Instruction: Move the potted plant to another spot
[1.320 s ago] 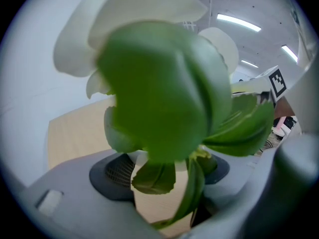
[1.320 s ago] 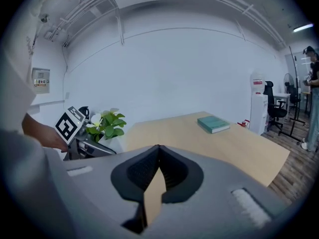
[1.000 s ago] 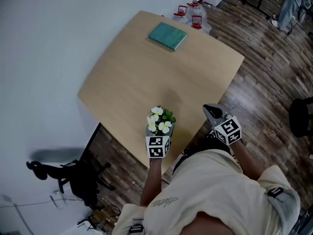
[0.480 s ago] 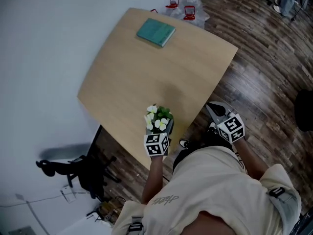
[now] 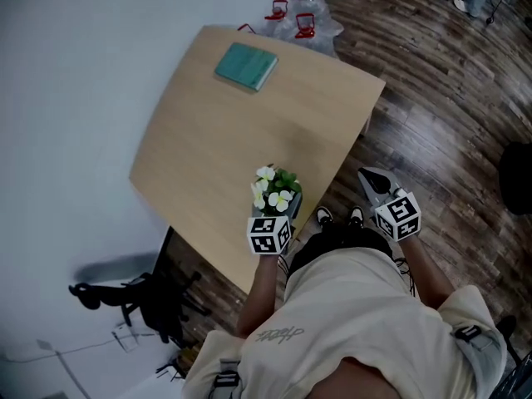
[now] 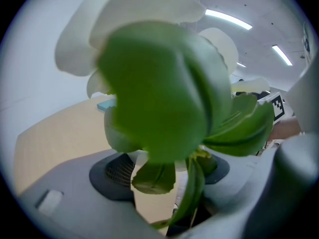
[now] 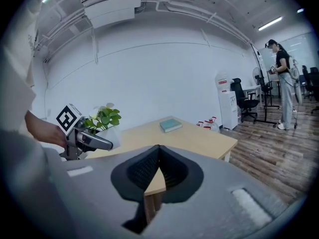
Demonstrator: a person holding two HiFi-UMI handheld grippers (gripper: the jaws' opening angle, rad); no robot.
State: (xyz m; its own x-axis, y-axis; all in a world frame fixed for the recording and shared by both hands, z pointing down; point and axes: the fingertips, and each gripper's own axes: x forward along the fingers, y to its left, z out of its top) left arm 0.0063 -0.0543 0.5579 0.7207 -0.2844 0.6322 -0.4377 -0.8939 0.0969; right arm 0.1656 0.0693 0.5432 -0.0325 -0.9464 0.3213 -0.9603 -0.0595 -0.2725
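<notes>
The potted plant point(image 5: 276, 191), white flowers and green leaves in a small white pot point(image 7: 108, 134), is held over the near part of the wooden table point(image 5: 249, 131), close to its right edge. My left gripper point(image 5: 278, 214) is shut on the pot. In the left gripper view the leaves point(image 6: 159, 93) fill the picture and hide most of the left gripper point(image 6: 169, 178). My right gripper point(image 5: 368, 175) hangs over the floor to the right of the table. The right gripper point(image 7: 158, 148) has its jaws closed together with nothing between them.
A teal book point(image 5: 246, 65) lies at the table's far end. Water bottles with red caps point(image 5: 295, 19) stand on the floor beyond it. A black office chair point(image 5: 141, 302) stands at the lower left, by the white wall. A person point(image 7: 281, 83) stands far off on the right.
Both hands have shifted along the table's near side. The plant, still in the left gripper, now sits closer to the table's right edge. The right gripper stays off the table.
</notes>
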